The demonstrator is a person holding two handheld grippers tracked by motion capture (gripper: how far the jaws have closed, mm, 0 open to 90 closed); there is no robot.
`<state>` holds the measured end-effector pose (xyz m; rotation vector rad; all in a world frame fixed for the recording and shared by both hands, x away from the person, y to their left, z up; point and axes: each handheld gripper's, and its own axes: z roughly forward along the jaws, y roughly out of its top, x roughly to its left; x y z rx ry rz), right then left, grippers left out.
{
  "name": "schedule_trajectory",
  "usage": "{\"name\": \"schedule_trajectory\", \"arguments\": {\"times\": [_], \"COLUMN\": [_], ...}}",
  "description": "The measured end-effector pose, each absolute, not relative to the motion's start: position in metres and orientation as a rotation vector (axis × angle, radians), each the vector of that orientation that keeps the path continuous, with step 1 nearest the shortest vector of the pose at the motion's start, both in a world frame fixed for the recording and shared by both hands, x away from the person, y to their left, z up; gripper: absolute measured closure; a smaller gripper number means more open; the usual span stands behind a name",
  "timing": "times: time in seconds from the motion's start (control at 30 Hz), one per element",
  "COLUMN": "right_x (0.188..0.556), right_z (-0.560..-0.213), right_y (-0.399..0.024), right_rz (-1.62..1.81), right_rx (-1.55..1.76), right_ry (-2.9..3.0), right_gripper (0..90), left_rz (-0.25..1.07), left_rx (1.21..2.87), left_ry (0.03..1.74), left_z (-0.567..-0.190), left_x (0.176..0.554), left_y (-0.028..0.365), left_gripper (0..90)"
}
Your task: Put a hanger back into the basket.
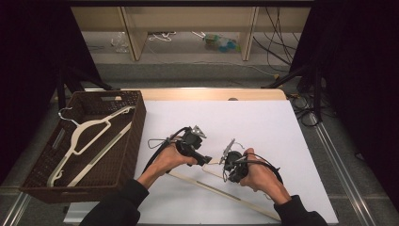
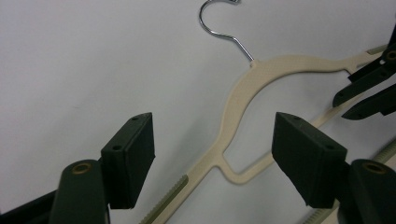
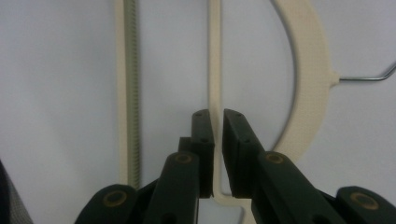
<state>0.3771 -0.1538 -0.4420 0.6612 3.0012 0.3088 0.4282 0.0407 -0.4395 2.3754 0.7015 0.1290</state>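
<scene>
A cream plastic hanger (image 1: 221, 190) with a metal hook lies on the white table (image 1: 263, 127) in front of the person. My right gripper (image 3: 217, 116) is shut on the hanger's thin inner bar (image 3: 214, 70), beside the ribbed lower bar (image 3: 128, 93). The curved shoulder (image 3: 308, 70) arcs off to the right. My left gripper (image 2: 212, 140) hangs open over the hanger's shoulder (image 2: 243, 88), its pads well apart and pressing on nothing. The right gripper's jaws (image 2: 369, 88) show at that view's right edge. In the high view the left gripper (image 1: 205, 160) and right gripper (image 1: 225, 173) sit close together.
A dark woven basket (image 1: 136, 122) stands at the table's left edge with another cream hanger (image 1: 89, 132) inside. Beyond the far edge are wooden shelf legs (image 1: 134, 37) and cables on the floor. Black drapes flank both sides.
</scene>
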Motion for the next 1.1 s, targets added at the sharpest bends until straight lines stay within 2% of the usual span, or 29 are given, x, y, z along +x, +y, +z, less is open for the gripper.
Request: {"name": "schedule_trajectory", "arguments": {"times": [0.13, 0.2, 0.23, 0.5, 0.73, 1.1], "right_x": [0.38, 0.381, 0.382, 0.381, 0.378, 0.376], "right_z": [-0.448, -0.452, -0.453, -0.454, -0.453, -0.443], "right_y": [-0.151, -0.15, -0.15, -0.144, -0.143, -0.147], "right_rz": [0.282, 0.261, 0.247, 0.184, 0.18, 0.211], "right_rx": [0.683, 0.689, 0.685, 0.694, 0.617, 0.488], "right_ry": [3.021, 3.026, 3.032, 3.028, 3.013, 2.987], "right_gripper": [82.3, 82.3, 82.4, 84.5, 84.9, 85.0], "left_rz": [0.135, 0.132, 0.138, 0.137, 0.1, 0.021], "left_rx": [2.392, 2.336, 2.381, 2.388, 2.344, 2.404], "left_ry": [0.71, 0.756, 0.719, 0.71, 0.764, 0.731], "left_z": [-0.438, -0.439, -0.438, -0.439, -0.444, -0.457], "left_x": [0.43, 0.428, 0.43, 0.432, 0.432, 0.438], "left_y": [0.044, 0.043, 0.045, 0.046, 0.042, 0.028], "left_gripper": [30.2, 30.3, 30.3, 30.0, 30.0, 30.3]}}
